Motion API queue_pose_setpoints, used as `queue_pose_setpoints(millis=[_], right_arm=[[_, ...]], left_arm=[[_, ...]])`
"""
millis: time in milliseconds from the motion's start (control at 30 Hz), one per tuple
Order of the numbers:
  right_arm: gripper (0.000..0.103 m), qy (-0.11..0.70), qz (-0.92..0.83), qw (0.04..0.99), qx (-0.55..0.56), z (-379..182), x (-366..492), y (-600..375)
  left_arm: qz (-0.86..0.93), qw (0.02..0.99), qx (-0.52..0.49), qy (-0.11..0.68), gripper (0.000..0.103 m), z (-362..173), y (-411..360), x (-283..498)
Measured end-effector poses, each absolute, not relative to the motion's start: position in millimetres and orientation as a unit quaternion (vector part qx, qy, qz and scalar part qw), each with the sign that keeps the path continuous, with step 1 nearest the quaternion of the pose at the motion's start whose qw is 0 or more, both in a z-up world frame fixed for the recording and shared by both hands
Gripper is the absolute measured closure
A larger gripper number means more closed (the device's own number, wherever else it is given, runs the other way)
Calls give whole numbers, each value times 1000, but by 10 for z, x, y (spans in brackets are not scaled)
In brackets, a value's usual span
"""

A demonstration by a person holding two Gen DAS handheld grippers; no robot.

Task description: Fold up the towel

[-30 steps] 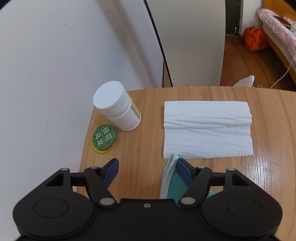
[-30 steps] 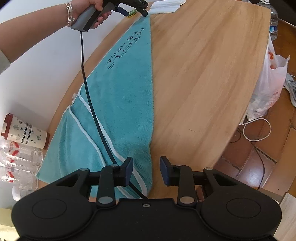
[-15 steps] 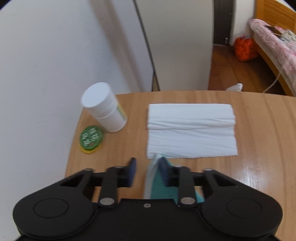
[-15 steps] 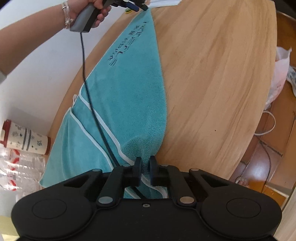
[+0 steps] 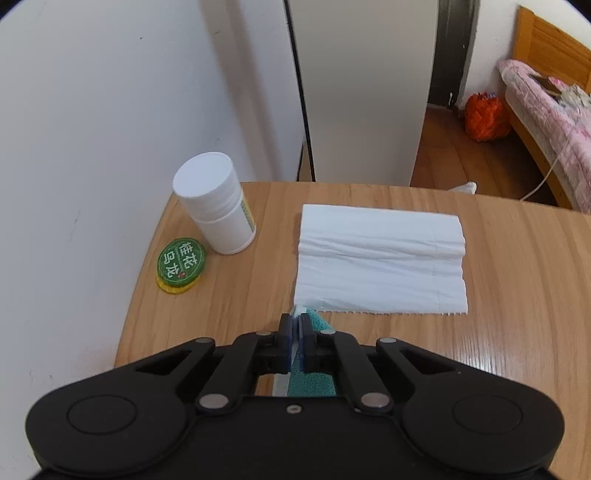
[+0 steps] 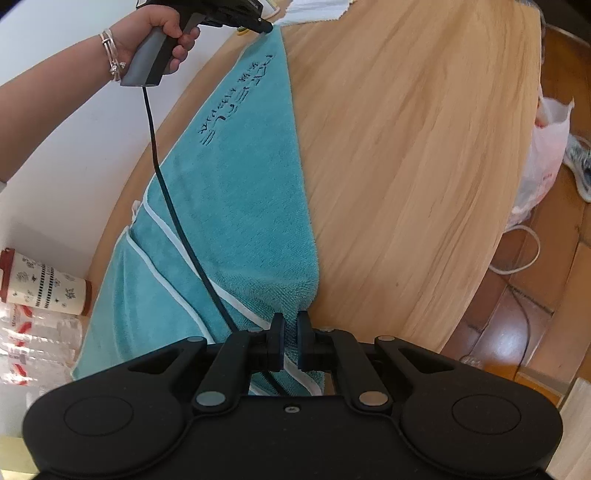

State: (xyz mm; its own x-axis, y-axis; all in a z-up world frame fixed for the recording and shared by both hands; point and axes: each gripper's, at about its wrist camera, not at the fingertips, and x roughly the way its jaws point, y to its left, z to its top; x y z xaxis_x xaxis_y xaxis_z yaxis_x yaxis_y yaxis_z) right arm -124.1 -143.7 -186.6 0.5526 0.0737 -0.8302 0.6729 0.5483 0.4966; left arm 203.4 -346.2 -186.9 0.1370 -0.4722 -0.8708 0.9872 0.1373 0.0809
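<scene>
Wooden surface carries a teal towel lying along its left edge. Left gripper is pinched tight on the towel's far corner, just beside white paper sheets; right gripper clamps the near corner.

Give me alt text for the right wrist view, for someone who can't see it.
The right tongs pinch a corner of a teal towel stretched along a wooden table. At the far corner, a hand holds the left tongs, also on the towel.
</scene>
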Motion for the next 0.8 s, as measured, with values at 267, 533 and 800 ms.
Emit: queue_pose_setpoints(millis=[267, 533, 800], right_arm=[[98, 438, -208, 781, 393, -1878, -1156, -1677], [98, 446, -228, 781, 373, -1854, -1268, -1961], [98, 448, -241, 780, 364, -1950, -1380, -2122]], left_arm=[[-524, 663, 362, 393, 35, -1872, -3563, 2151], [-531, 664, 335, 406, 87, -1896, -3562, 2177], [-525, 679, 326, 396, 93, -1877, -3479, 2230]])
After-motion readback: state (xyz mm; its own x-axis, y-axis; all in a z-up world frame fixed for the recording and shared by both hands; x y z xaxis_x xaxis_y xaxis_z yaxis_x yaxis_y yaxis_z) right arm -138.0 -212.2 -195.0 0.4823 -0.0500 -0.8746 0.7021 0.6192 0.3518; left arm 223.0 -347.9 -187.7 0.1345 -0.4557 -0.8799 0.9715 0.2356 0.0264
